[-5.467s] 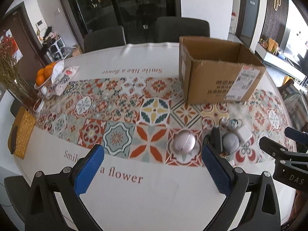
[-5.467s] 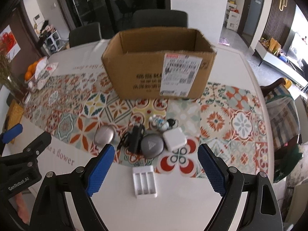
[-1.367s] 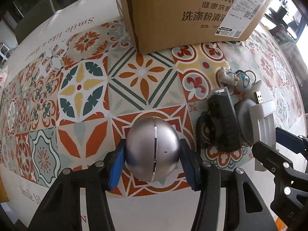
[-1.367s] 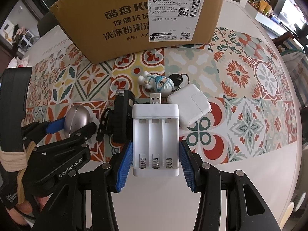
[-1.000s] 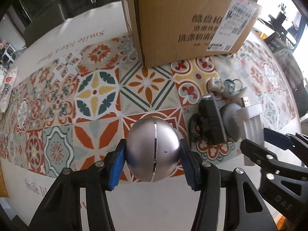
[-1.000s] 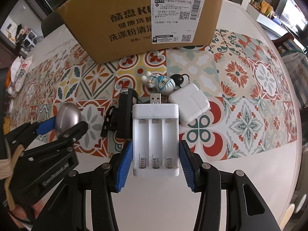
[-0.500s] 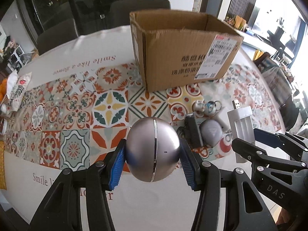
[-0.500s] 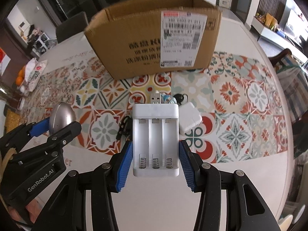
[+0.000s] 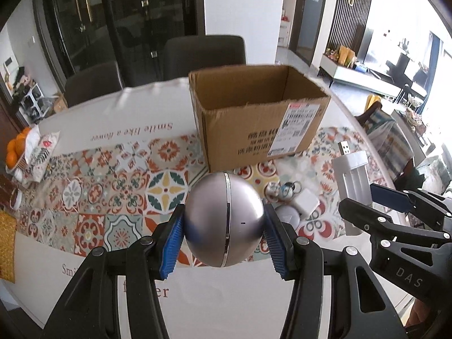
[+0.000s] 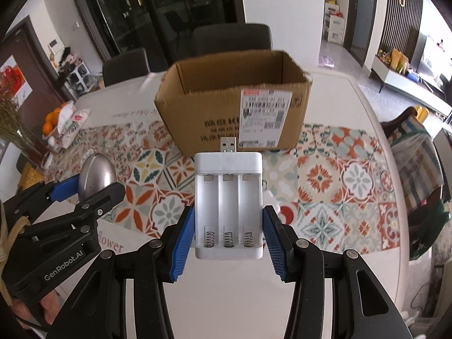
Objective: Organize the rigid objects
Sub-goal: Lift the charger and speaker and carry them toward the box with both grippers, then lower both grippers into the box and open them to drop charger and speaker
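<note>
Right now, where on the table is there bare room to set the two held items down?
Free: the white strip along the near table edge and the tiles left of the cardboard box. Crowded: the patch in front of the box, where the white adapter, grey puck and keychain sit.

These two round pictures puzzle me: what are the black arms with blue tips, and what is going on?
There is no robot here. A person holds a pair of hand tongs in each hand, and a wide-angle camera on each pair looks forward along its two blue-padded fingers, hence the round, bent view.

The left camera shows the left tongs shut on a silver ball. The right camera shows the right tongs shut on a white battery charger with three empty slots and a USB plug. Each camera also catches the other pair at its edge.

Both are held up above a table with a patterned tile cloth. Ahead stands an open cardboard box. A white adapter and other small things lie on the cloth.
</note>
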The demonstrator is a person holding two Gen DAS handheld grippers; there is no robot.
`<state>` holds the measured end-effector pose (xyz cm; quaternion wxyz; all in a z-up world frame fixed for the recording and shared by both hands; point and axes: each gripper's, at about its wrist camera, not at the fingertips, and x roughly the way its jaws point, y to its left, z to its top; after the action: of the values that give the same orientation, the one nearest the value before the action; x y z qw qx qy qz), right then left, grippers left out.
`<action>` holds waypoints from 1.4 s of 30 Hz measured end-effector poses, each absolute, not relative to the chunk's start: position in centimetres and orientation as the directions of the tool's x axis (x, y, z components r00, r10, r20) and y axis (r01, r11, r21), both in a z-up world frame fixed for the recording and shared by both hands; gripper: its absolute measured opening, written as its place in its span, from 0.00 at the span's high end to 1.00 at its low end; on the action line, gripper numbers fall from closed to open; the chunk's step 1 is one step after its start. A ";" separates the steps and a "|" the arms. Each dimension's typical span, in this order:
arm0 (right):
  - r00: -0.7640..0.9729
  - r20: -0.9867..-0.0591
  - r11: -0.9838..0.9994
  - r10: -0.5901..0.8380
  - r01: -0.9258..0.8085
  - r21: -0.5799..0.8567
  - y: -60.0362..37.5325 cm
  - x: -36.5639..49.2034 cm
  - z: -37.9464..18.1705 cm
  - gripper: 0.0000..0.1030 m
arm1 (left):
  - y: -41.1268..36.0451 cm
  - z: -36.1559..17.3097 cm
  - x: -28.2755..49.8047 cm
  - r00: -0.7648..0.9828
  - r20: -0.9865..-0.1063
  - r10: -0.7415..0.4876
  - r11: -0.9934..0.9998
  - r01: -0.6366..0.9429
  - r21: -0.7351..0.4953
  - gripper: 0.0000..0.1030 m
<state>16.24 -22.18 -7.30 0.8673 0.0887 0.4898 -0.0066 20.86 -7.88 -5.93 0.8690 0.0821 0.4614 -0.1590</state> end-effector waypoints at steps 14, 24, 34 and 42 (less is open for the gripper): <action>0.604 -0.792 0.986 0.092 0.053 0.156 -23.6 18.1 -3.0 0.53 | -9.4 -1.2 22.3 0.606 -0.764 -0.223 0.936 0.351 0.006 0.48; 0.641 -0.763 0.989 0.076 0.051 0.141 -25.1 21.2 -0.8 0.53 | -10.7 0.7 25.3 0.636 -0.740 -0.218 0.937 0.348 0.023 0.48; 0.648 -0.759 0.991 0.069 0.044 0.128 -26.2 25.2 0.2 0.53 | -12.2 1.6 29.3 0.654 -0.729 -0.201 0.936 0.348 0.054 0.48; 0.633 -0.771 0.991 0.061 0.051 0.120 -27.3 28.7 -0.1 0.53 | -13.5 0.9 32.8 0.624 -0.755 -0.204 0.933 0.358 0.044 0.48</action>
<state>28.68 -27.32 -0.08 0.9014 0.0654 0.4281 0.0026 32.84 -13.46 0.87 0.8960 0.0952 0.4044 -0.1568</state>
